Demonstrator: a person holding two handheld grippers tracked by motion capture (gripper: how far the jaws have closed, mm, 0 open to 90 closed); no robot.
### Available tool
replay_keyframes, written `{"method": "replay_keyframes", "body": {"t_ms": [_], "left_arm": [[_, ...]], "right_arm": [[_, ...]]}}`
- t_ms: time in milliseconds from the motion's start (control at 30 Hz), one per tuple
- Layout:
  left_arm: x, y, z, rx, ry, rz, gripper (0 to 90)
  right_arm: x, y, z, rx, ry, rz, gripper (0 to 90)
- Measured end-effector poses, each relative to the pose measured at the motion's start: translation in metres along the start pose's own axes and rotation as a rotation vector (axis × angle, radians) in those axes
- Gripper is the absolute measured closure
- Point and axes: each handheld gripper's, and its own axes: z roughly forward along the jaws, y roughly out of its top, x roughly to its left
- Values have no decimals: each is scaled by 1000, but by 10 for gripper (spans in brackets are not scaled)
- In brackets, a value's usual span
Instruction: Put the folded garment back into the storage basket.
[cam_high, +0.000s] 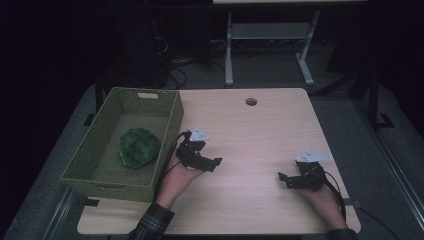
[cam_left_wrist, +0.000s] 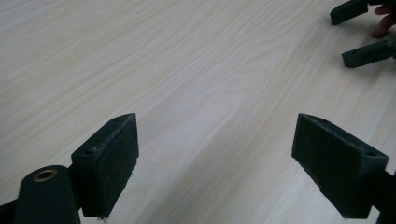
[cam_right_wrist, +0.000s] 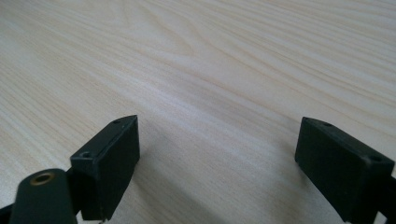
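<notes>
A green woven basket (cam_high: 165, 122) stands on the left part of the wooden table (cam_high: 250, 135), and a leafy green lettuce-like vegetable (cam_high: 139, 147) lies inside it. Just right of the basket my left gripper (cam_high: 212, 164) rests low over the table, open, with bare wood between its jaws (cam_left_wrist: 215, 154). My right gripper (cam_high: 285, 180) sits near the table's front right, open as well, its jaws pointing left over bare wood (cam_right_wrist: 217, 158). In the left gripper view the right gripper's two fingertips (cam_left_wrist: 366, 53) appear at the top right.
A round cable hole (cam_high: 251, 101) is in the table near its far edge. Beyond the table stands a white desk frame (cam_high: 267, 45) with cables on the dark floor. A person's forearms come in from the bottom edge.
</notes>
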Motion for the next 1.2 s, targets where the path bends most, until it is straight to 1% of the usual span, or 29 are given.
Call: {"method": "replay_keyframes", "body": {"t_ms": [67,200,267,333,533,633,700,767,833,967,1033,1200], "left_arm": [[0,-5,3,7,-1,1,143],[2,-17,10,-9,-9,6,142],[2,-23,13,-1,-8,19,142],[3,-29,18,-8,-9,23,142],[3,-43,30,10,3,43,142],[3,-47,35,13,1,47,142],[3,-50,39,27,4,58,142],[3,-54,43,35,-7,50,142],[2,-56,45,26,-5,54,139],[2,-56,44,26,-3,58,137],[1,-56,45,28,4,77,136],[1,-57,45,28,1,72,135]], "right_arm": [[0,0,0,0,0,0,135],[0,0,0,0,0,1,135],[0,0,0,0,0,0,135],[0,0,0,0,0,0,135],[0,0,0,0,0,1,135],[0,0,0,0,0,1,135],[0,0,0,1,0,1,135],[0,0,0,0,0,1,135],[0,0,0,0,0,1,135],[0,0,0,0,0,2,135],[0,0,0,0,0,2,135],[0,0,0,0,-1,2,135]]}}
